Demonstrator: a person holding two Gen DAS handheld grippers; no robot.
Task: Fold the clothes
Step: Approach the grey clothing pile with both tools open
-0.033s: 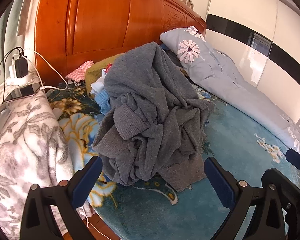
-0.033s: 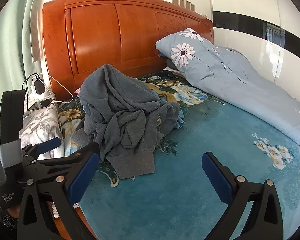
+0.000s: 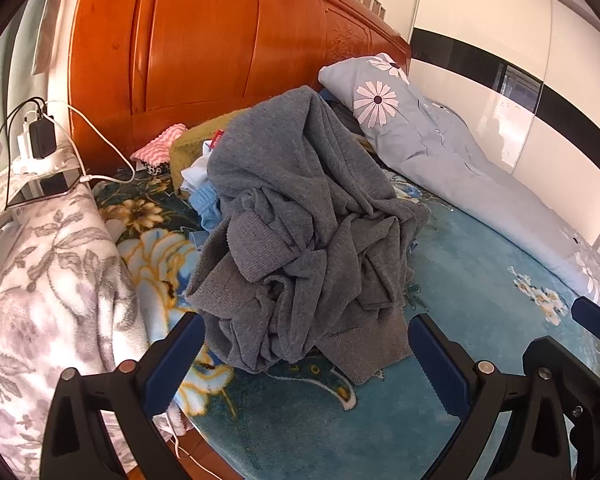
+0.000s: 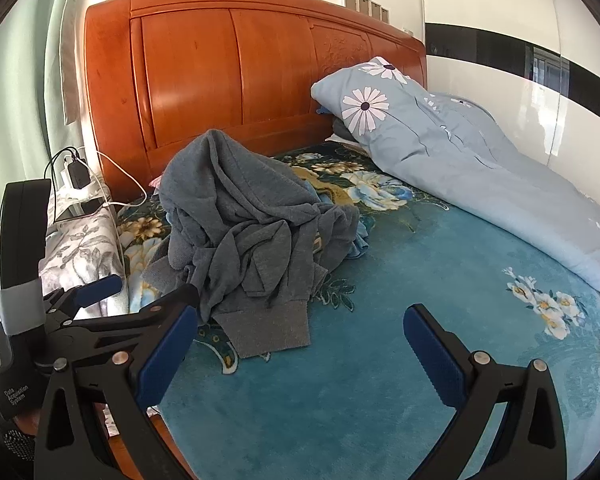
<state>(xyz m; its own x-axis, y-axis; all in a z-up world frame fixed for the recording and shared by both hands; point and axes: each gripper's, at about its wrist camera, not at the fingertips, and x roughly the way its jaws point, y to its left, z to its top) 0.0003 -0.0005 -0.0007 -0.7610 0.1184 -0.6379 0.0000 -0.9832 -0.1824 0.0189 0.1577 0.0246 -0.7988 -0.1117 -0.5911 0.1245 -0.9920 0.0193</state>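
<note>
Grey sweater [image 3: 300, 232] heaped on bed [image 4: 360, 380], hiding clothes beneath. Left gripper [image 3: 304, 364] & right gripper [image 4: 300, 344]: fingers wide apart, empty.

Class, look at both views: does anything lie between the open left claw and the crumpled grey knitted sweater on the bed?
Nothing visible does. The left claw sits open right before the crumpled grey knitted sweater; only bare blue floral blanket lies between.

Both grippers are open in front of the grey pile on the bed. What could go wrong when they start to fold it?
1. The grey sweater lies crumpled over other small clothes; a deep grasp by the left gripper might lift several items together.
2. The white cable runs close to the pile; dragged fabric could catch it.
3. The right gripper may pinch the blue blanket too.
</note>
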